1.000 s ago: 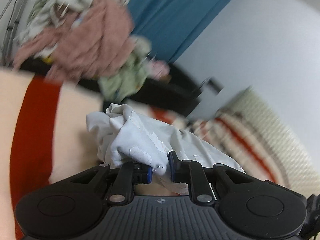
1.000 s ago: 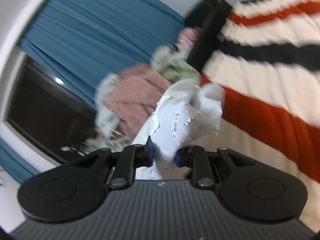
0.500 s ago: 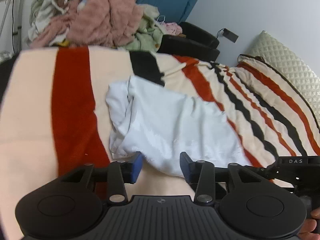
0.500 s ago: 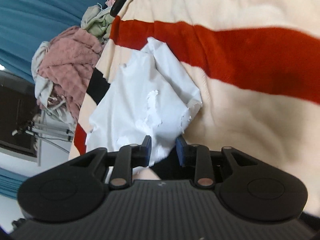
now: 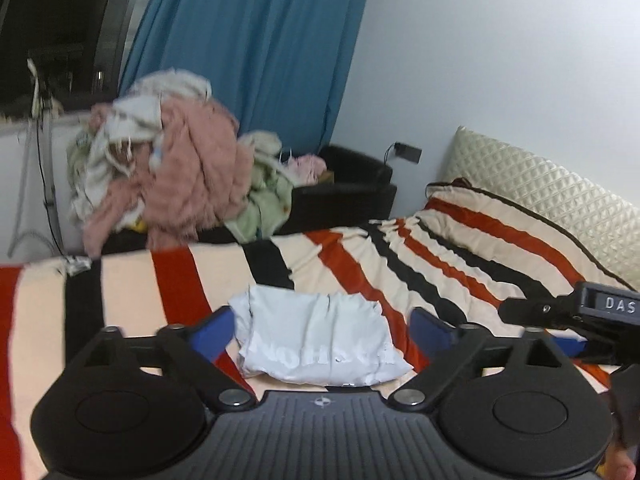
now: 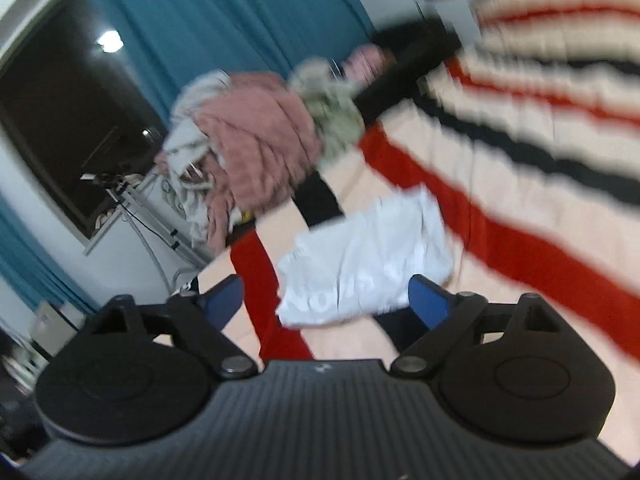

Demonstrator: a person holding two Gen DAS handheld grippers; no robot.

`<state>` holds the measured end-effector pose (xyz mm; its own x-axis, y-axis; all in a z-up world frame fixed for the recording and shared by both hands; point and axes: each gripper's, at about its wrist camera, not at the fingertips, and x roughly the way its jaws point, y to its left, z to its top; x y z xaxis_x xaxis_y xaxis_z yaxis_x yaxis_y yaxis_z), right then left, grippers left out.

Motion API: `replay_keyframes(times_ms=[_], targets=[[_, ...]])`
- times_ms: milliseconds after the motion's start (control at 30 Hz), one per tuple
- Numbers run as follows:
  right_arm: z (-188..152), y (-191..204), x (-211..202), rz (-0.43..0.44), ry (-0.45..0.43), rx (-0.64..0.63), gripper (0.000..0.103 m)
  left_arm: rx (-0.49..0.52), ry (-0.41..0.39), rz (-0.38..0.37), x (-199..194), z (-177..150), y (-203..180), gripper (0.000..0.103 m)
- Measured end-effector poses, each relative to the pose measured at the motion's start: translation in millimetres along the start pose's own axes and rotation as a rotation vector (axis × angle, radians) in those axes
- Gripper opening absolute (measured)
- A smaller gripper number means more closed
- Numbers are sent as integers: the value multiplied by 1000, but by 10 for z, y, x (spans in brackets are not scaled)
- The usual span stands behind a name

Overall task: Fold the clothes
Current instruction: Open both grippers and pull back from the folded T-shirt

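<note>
A white shirt (image 5: 320, 344) with pale lettering lies folded into a small bundle on the striped blanket (image 5: 168, 284). My left gripper (image 5: 322, 330) is open and empty, its blue pads apart on either side of the shirt, a little above it. The shirt also shows in the right wrist view (image 6: 368, 260), which is blurred. My right gripper (image 6: 326, 298) is open and empty just short of the shirt. The right gripper's body also shows at the right edge of the left wrist view (image 5: 572, 316).
A heap of pink, white and green clothes (image 5: 176, 172) sits on a black seat (image 5: 344, 196) beyond the bed, before a blue curtain (image 5: 256, 40). A quilted cream pillow (image 5: 552, 196) lies at the right. A dark window (image 6: 60, 120) is at the left.
Both grippers have let go of the white shirt, opened wide and pulled back. The shirt, held up a second ago, now lies folded on the blanket.
</note>
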<state>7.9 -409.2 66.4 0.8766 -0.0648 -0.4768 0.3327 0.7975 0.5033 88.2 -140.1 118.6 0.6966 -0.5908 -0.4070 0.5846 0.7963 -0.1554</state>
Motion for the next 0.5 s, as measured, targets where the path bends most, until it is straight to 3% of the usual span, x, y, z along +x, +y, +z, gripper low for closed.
replay_keyframes(times_ms=[300,500], targets=[[-463,329,-838,3,-139,-210,90,43,-122,14,-1079,-304,-278,103],[-925,357,-951,-6,-238,-280,90,53,-133,50,-1202,-734,-215,103]])
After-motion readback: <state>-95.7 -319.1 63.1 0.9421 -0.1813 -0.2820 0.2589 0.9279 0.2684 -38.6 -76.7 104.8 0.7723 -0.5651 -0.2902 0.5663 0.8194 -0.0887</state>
